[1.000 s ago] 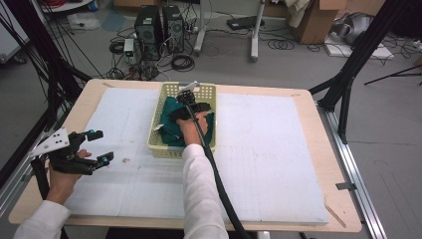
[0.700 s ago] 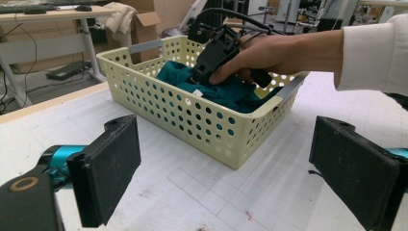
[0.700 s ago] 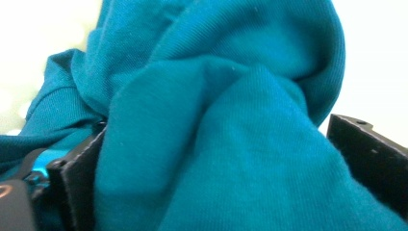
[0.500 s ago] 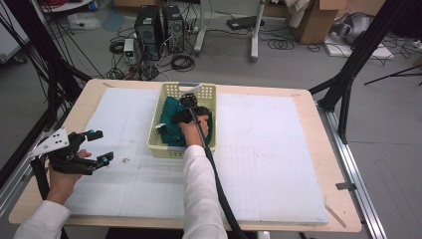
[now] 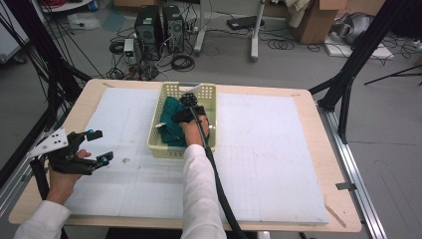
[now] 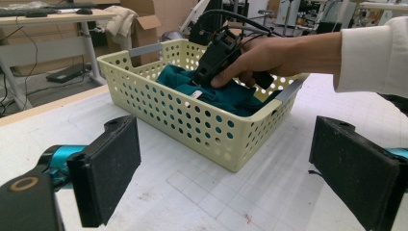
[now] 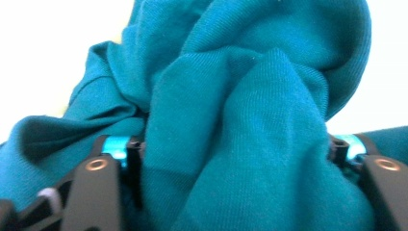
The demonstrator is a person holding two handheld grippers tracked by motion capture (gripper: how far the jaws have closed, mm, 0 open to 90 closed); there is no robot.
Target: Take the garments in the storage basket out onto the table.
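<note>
Right gripper (image 5: 185, 110) down in yellow basket (image 5: 159, 142), jaws just been closing, bunched teal cloth (image 7: 240, 120) wedged between them; left gripper (image 5: 98, 147) wide open, holding nothing, hovering over white mat (image 5: 268, 164) well left of basket
</note>
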